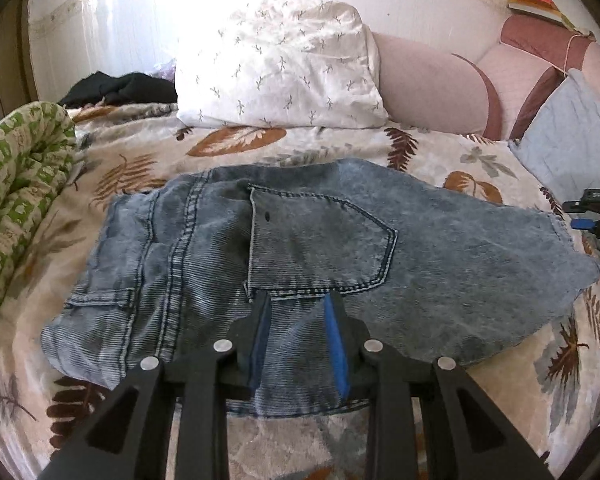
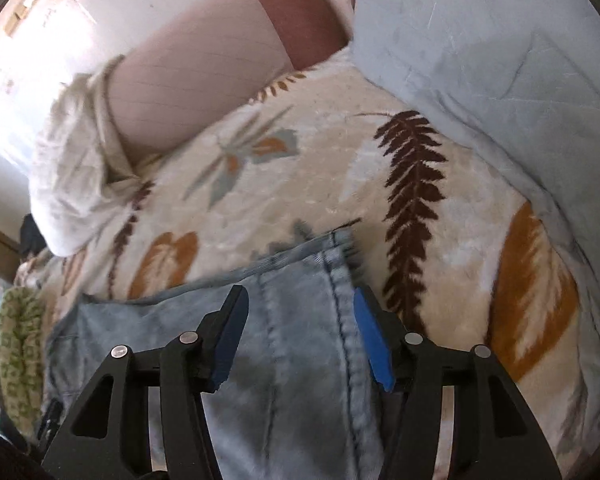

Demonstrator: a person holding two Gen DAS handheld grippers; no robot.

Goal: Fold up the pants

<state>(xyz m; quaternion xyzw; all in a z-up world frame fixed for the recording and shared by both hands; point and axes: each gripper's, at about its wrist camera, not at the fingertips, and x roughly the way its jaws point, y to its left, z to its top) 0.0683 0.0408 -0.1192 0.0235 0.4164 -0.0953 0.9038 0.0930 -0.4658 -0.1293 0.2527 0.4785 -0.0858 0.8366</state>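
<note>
Folding status: the pants (image 1: 300,256) lie spread on the bed (image 1: 500,360), already doubled into a broad slab, back pocket (image 1: 320,240) facing up, waistband end toward the green patterned quilt (image 1: 20,184).
Left tool: the left tool (image 1: 298,300) hovers over the near edge of the denim just below the pocket, jaws partly apart, blue pads on either side of the cloth but not visibly pinching it, so I call it empty.
Right tool: the right tool (image 2: 300,300) hangs over the leg-hem end, jaws wide apart, a stitched seam (image 2: 340,300) running up between the fingers; nothing gripped. From the left camera only its black body shows at the far edge.
Step in hand, as I read it: getting both tools onto the fabric for the next fold, hem end carried over toward the waistband.
Doing it well: bite deep enough to catch every layer, not just the top one; take the hem close to its corners, so the edge stays straight; lift both sides level and lay the hem square on the waistband.
Watch out: the hem edge looks frayed and uneven, so a shallow pinch may slip.
Nearby: white pillow (image 1: 280,64) and pale blue cushion (image 2: 480,40) sit well clear.
</note>
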